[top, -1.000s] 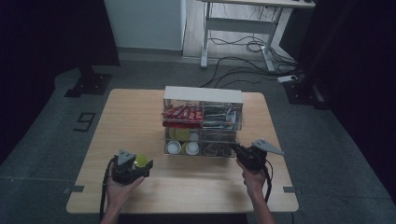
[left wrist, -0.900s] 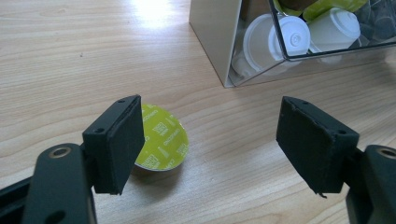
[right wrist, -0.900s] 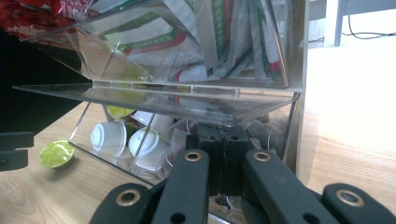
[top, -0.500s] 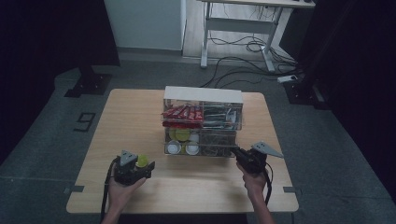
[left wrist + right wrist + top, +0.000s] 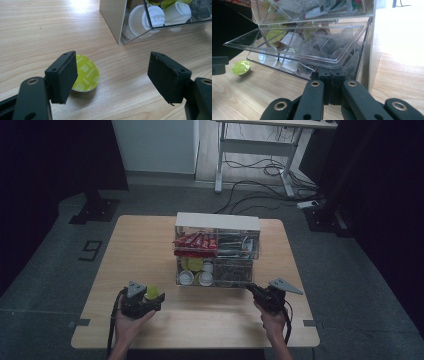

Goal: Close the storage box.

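My left claw (image 5: 112, 75) sits low over the desk (image 5: 135, 250) with its jaws spread wide and nothing between them. A lime-green coffee capsule (image 5: 86, 73) lies foil side up on the wood, just beside the left jaw's pad and partly hidden behind it; I cannot tell whether the pad touches it. From the high view the same capsule (image 5: 152, 293) shows as a yellow-green spot right at the front of the left claw (image 5: 150, 300), near the desk's front edge and to the left of the clear organiser (image 5: 217, 250).

My right claw (image 5: 331, 87) has its jaws pressed together (no gap visible between the pads) on the front lip of the clear drawer (image 5: 294, 47) in the organiser's lower tier. The drawer stands tilted out toward me, its rim sloping down to the claw. Inside it I see white capsules (image 5: 265, 57) on the left and translucent tea bags (image 5: 329, 47) on the right. In the right gripper view the green capsule (image 5: 241, 68) rests on the desk off to the left, well apart from the drawer.

In the high view the right claw (image 5: 254, 290) touches the organiser's lower front corner, red sachets (image 5: 195, 241) fill the upper left compartment, and the organiser stands about mid-desk.
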The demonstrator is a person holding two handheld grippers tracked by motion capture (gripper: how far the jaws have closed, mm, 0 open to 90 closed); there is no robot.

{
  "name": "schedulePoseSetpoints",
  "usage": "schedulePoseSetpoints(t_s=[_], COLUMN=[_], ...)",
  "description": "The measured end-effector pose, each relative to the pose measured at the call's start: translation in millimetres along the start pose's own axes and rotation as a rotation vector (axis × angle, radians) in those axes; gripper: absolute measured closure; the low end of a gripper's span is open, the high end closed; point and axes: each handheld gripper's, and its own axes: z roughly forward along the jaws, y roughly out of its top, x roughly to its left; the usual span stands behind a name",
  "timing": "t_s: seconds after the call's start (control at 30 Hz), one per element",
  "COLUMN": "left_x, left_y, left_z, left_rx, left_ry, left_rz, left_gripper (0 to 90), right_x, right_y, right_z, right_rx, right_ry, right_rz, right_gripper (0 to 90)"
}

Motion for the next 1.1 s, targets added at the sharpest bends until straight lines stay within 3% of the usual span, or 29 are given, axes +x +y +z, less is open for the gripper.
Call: schedulePoseSetpoints(t_s=[0.37, 1.1], left_x=[1.1, 1.1], left_y=[-0.4, -1.5], left_z=[0.5, 2.8], left_rx=[0.006, 0.017], left_ry=[0.0, -0.005], left_rz=[0.001, 0.003], left_gripper=[24.2, 24.2], right_x=[-2.5, -11.6], right_y=[-5.7, -16.5], right_z=[-0.9, 3.8], right_rx=[0.021, 0.116], right_ry=[-0.006, 0.003], right_rz=[0.009, 0.041], right_gripper=[88.7, 87.5])
